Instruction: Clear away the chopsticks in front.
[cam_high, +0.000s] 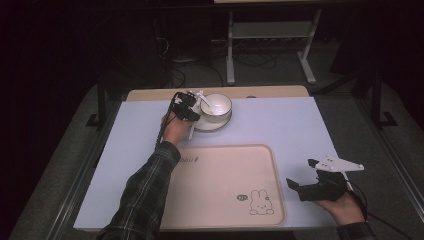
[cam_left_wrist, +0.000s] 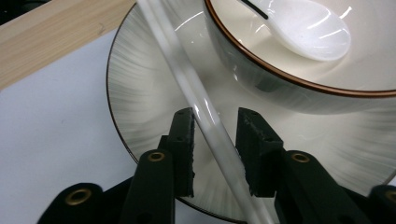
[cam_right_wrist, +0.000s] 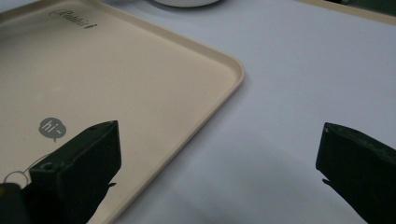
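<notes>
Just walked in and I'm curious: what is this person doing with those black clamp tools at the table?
A person holds a gripper in each hand. The left gripper reaches to the far side of the table, its jaws around the white spoon handle; whether they press it, I cannot tell. The spoon rests in a brown-rimmed bowl on a plate. The right gripper is open beside the beige rabbit tray.

The spoon's (cam_left_wrist: 299, 28) handle end runs off the left gripper view's bottom edge; the plate (cam_left_wrist: 140, 93) and bowl (cam_left_wrist: 280, 84) are cropped too.
</notes>
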